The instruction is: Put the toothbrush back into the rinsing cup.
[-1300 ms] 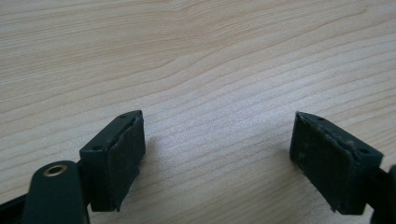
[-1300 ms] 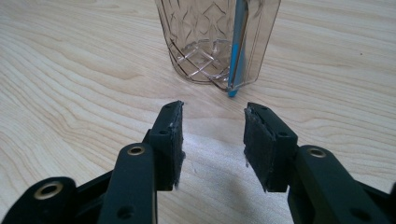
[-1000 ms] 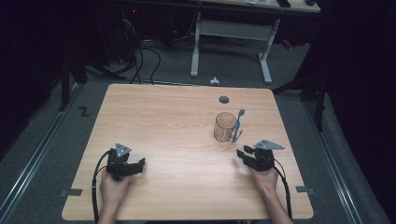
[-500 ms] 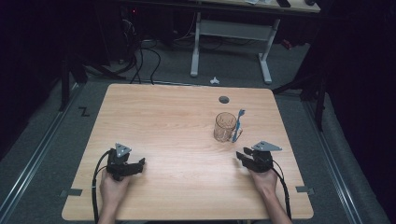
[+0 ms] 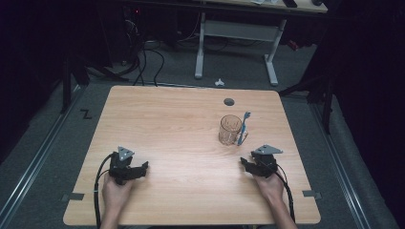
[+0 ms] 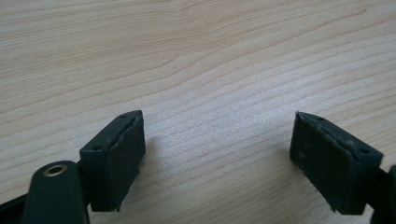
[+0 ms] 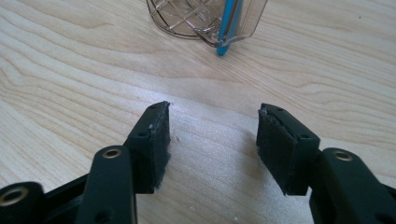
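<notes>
A clear glass mug [image 5: 231, 130] with a cross-hatched pattern stood upright on the right half of the wooden surface [image 5: 167, 124], and a blue toothbrush [image 5: 244, 125] leaned against its right side, bristle end up, its lower end resting on the wood beside the handle. In the right gripper view the mug's base [image 7: 196, 18] and the blue tip of the toothbrush [image 7: 227, 28] sat just beyond the claw, apart from it and a little to the left of straight ahead. The right claw [image 5: 249, 165] lay near the mug, on the person's side of it, low over the wood in the person's right hand [image 5: 270, 185]; its jaws had just been opening and stood wide, with nothing but bare wood between the pads [image 7: 161, 149]. Well away on the other side, the left claw [image 5: 141, 168] rested close to the surface in the left hand [image 5: 116, 193], its jaws also spread wide and empty, the pale grain showing between them in the left gripper view. A small dark round hole [image 5: 229, 101] marked the surface behind the mug, near the far edge. Beyond that edge, on the grey floor, lay a small white object [image 5: 219, 82] and the white legs of another desk [image 5: 237, 31], with black cables [image 5: 148, 52] trailing off to the left.
</notes>
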Demonstrator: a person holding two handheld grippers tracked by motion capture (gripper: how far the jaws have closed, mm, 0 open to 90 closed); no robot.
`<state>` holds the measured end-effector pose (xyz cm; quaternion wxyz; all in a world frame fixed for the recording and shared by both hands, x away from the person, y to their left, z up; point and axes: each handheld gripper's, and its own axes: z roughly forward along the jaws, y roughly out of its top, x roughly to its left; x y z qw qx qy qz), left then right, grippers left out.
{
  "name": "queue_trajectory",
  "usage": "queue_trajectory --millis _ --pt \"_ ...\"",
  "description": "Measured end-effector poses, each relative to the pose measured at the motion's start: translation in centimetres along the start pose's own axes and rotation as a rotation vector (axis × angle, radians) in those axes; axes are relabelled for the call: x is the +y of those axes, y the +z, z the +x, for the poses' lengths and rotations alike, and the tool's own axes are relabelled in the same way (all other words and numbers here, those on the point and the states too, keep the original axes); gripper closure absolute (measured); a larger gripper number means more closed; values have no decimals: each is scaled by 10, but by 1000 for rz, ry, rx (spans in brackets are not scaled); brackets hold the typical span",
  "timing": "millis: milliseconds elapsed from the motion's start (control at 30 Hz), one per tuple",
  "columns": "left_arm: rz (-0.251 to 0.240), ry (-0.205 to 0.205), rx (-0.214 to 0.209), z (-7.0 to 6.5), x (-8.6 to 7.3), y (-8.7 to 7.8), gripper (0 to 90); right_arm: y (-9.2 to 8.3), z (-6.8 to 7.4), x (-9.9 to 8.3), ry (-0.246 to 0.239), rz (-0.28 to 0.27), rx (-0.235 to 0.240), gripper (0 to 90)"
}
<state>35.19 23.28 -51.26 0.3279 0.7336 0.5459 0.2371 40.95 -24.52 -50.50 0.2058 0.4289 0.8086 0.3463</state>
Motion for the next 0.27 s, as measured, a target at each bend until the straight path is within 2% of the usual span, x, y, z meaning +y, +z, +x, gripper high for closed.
queue_trajectory --millis 267 --pt "0 0 0 0 0 0 187 0 -1 0 4 5 13 400"
